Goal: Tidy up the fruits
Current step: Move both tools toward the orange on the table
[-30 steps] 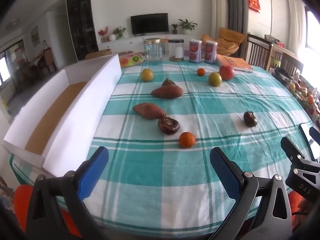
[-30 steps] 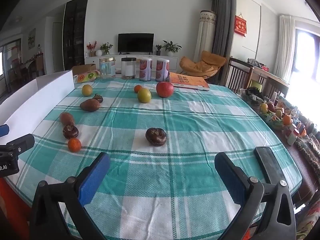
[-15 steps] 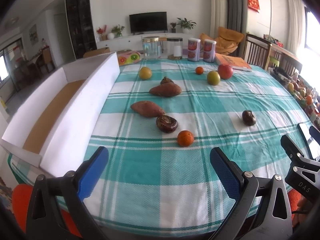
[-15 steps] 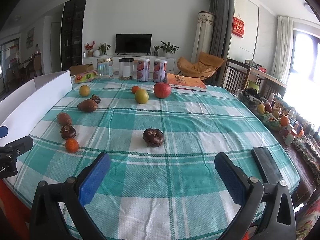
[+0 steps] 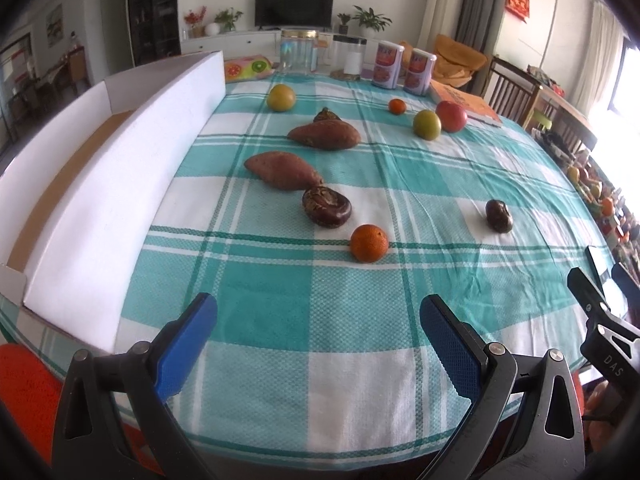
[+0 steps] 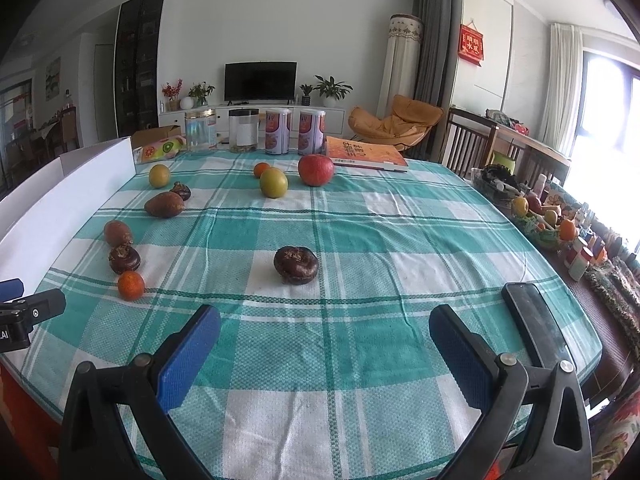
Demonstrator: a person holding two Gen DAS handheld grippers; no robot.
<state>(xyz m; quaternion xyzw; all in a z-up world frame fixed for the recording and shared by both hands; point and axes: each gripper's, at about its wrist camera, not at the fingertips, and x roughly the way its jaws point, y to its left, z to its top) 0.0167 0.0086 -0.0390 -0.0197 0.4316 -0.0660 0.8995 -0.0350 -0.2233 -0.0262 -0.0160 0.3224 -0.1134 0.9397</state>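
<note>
Woven checked tablecloth (image 5: 320,320), round mandarin (image 5: 369,243), wrinkled chestnut (image 6: 296,265)

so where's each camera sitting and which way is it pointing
Left wrist: sits on the left gripper at the near table edge, facing across the checked tablecloth toward the television; both blue pads show, wide apart; the white box runs along its left.
Right wrist: sits on the right gripper, further right, facing the same way; its blue pads show, wide apart; a phone lies at right.
Shared: the small orange, and each view catches the other gripper at its edge.
</note>
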